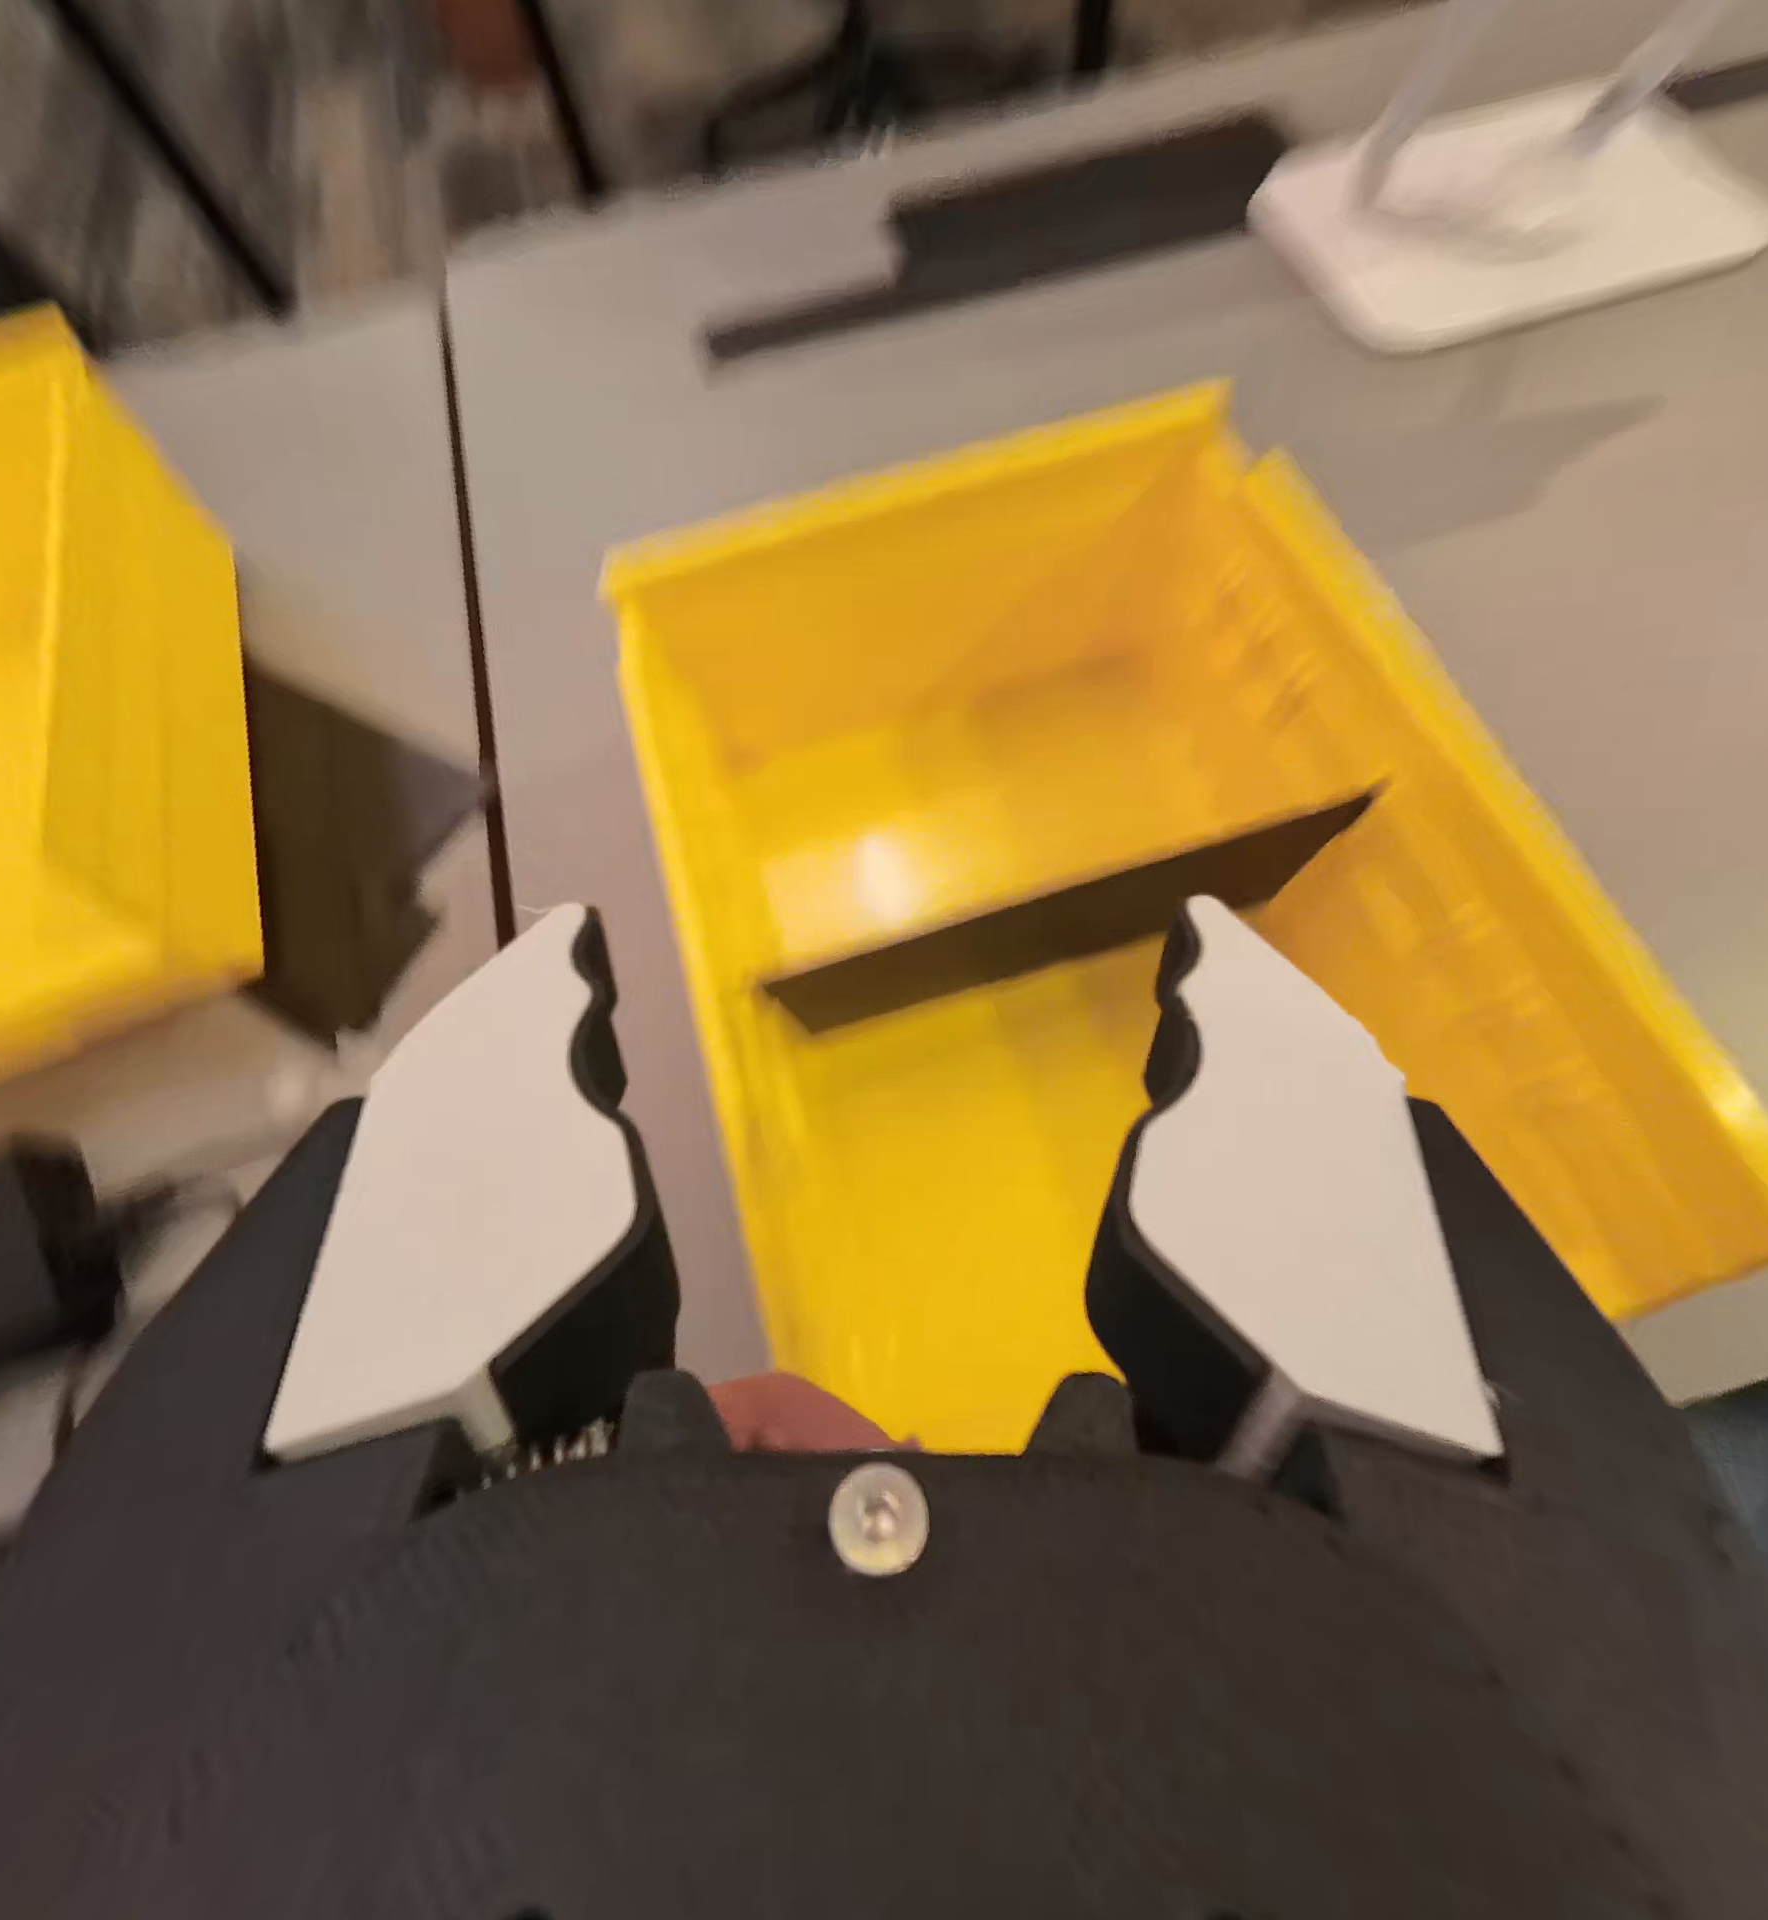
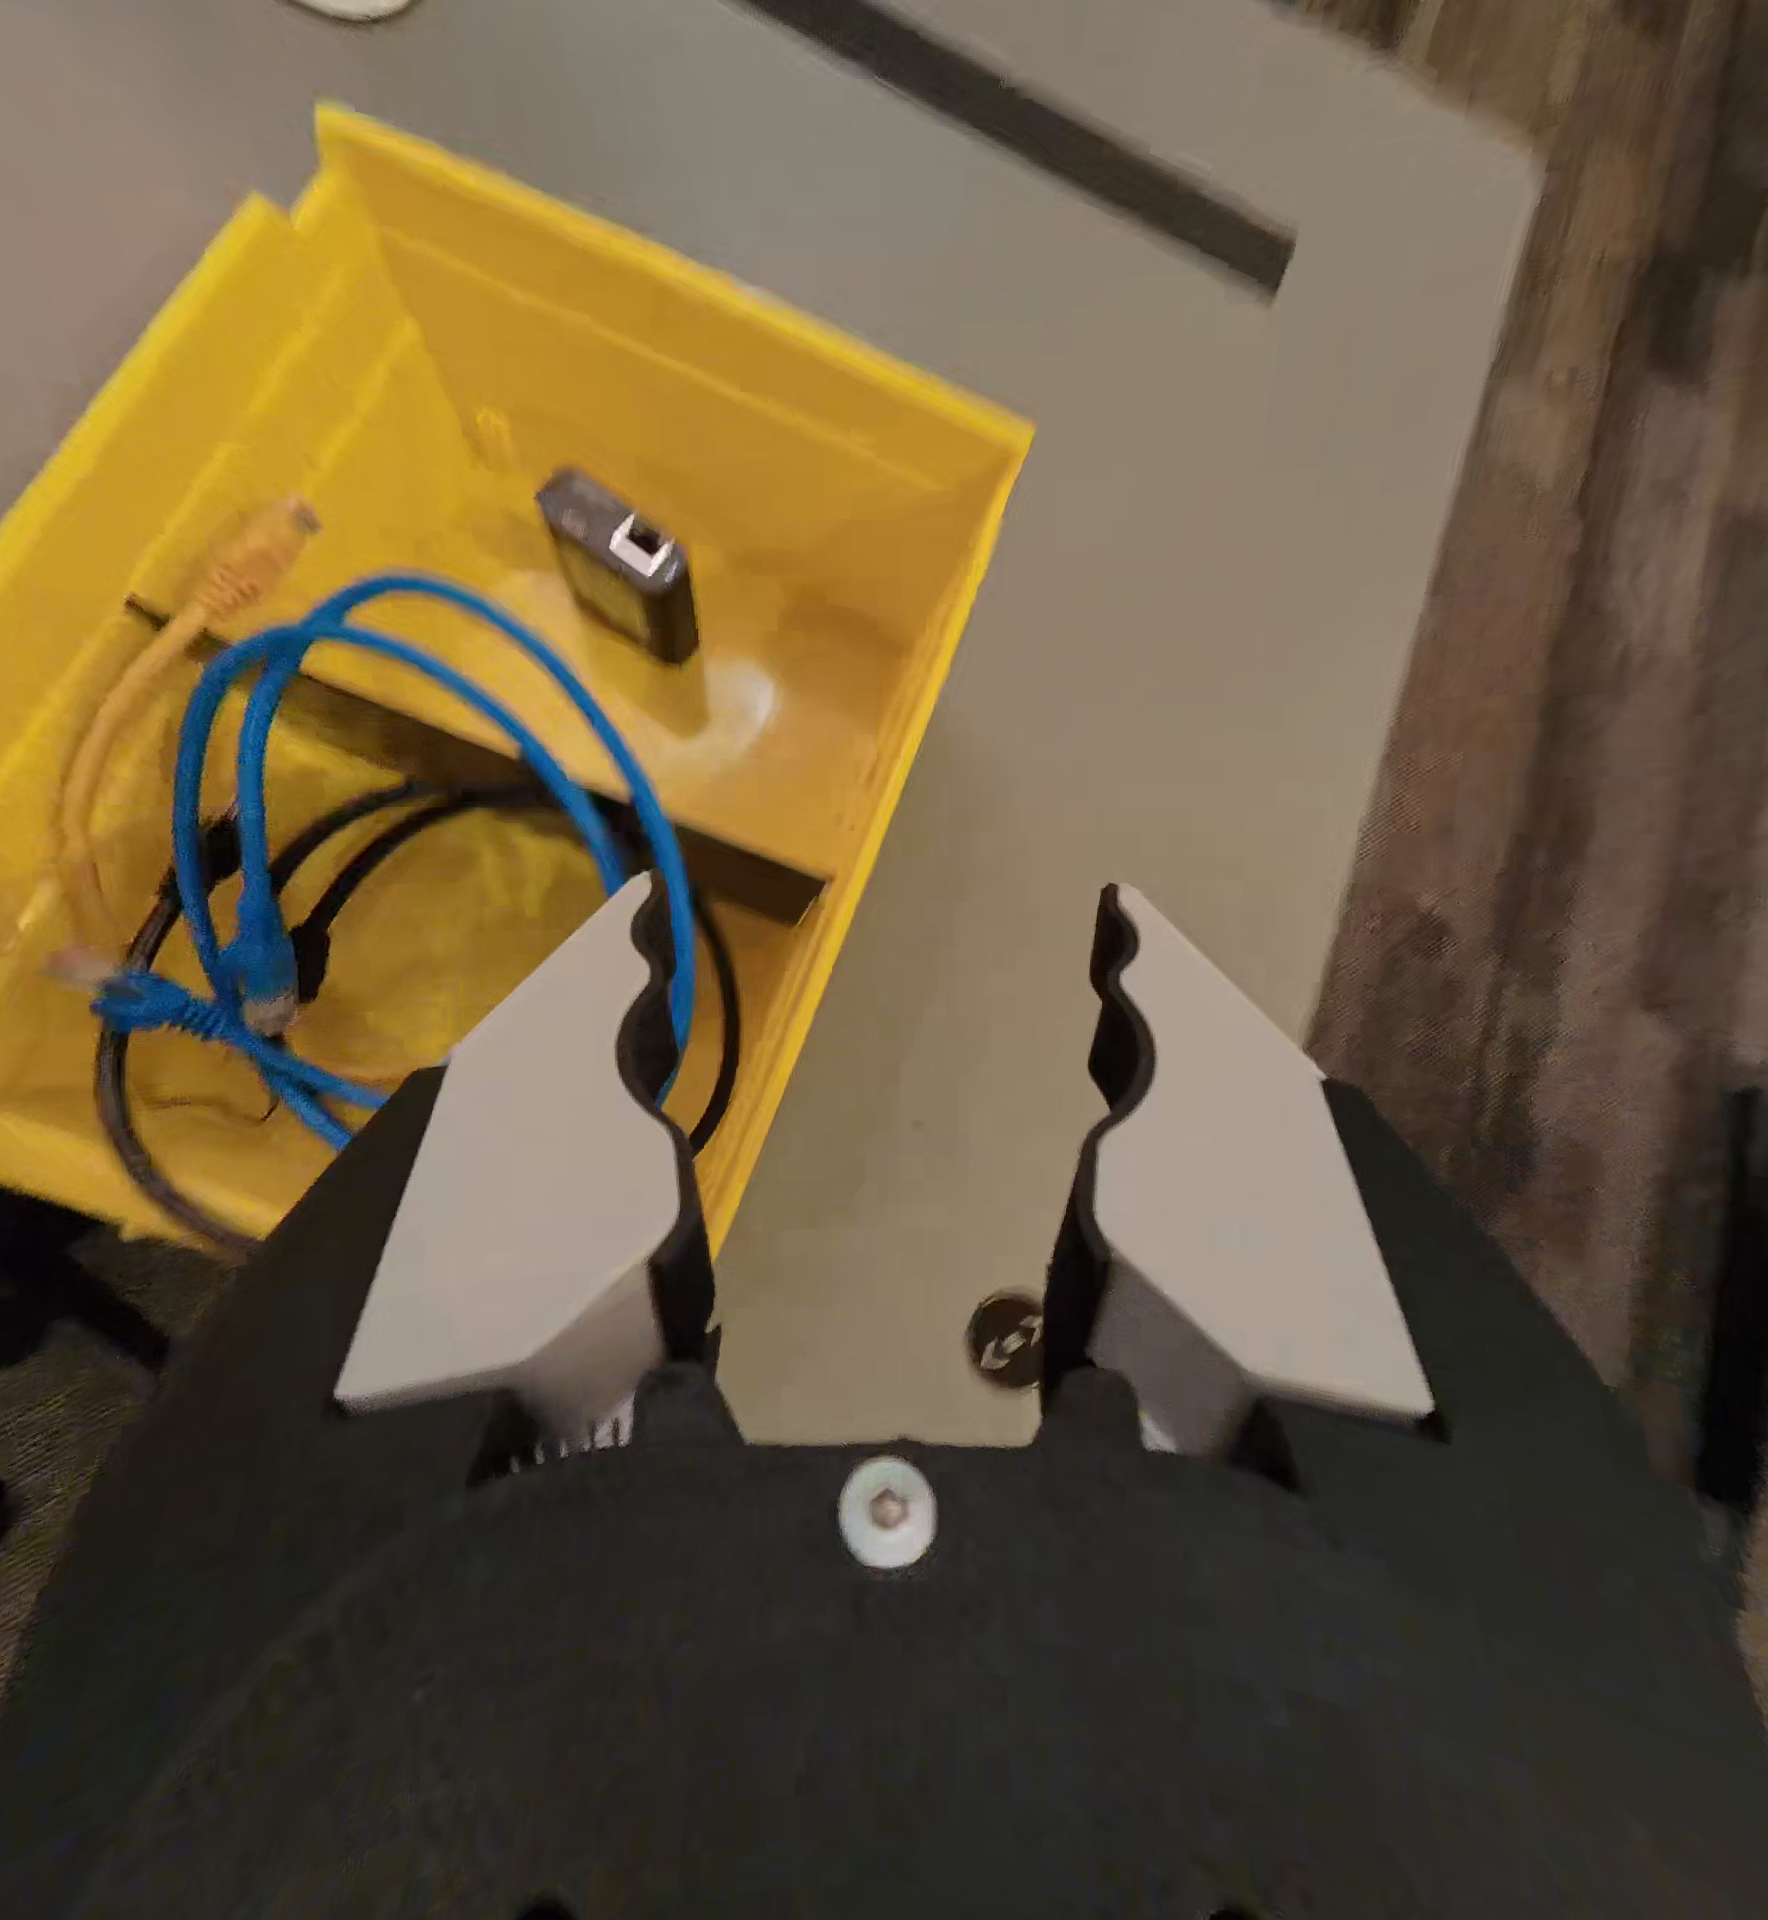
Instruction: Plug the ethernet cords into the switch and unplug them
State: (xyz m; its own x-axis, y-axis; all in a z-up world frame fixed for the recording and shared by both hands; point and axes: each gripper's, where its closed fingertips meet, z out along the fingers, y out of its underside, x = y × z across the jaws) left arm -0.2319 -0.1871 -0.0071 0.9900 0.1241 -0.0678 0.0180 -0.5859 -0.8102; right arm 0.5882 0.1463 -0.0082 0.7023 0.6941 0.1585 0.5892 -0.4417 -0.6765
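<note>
No cord is held yet, so the task looks to be at its very start: a cord must be picked up first.

In the right view, a yellow bin (image 2: 947,665) is seen on the grey table (image 2: 1119,623). The bin is split in two by a dark wall (image 2: 755,883). In the far part of the bin, a small black box w/ one port (image 2: 622,566) is lying; this is prob. the switch, port turned up toward the camera. In the near part of the bin, three cords are tangled: a blue cord (image 2: 423,665), a yellow cord (image 2: 132,686) and a black cord (image 2: 173,1174). The blue cord's loop is draped over the dark wall. Nothing is plugged in.

The right claw (image 2: 875,904) is held wide, w/ nothing in it, just beside the bin's right edge, over the table.

The left view is blurry. The left claw (image 1: 885,920) is also wide and holds nothing. It is held above a yellow bin (image 1: 1545,997) that looks bare; a 2nd bin (image 1: 142,665) is seen to the left of it.

Next, a plug end should prob. be gripped, maybe the blue one, near the bin's near-left side. The tangle could make other cords get dragged along.
</note>
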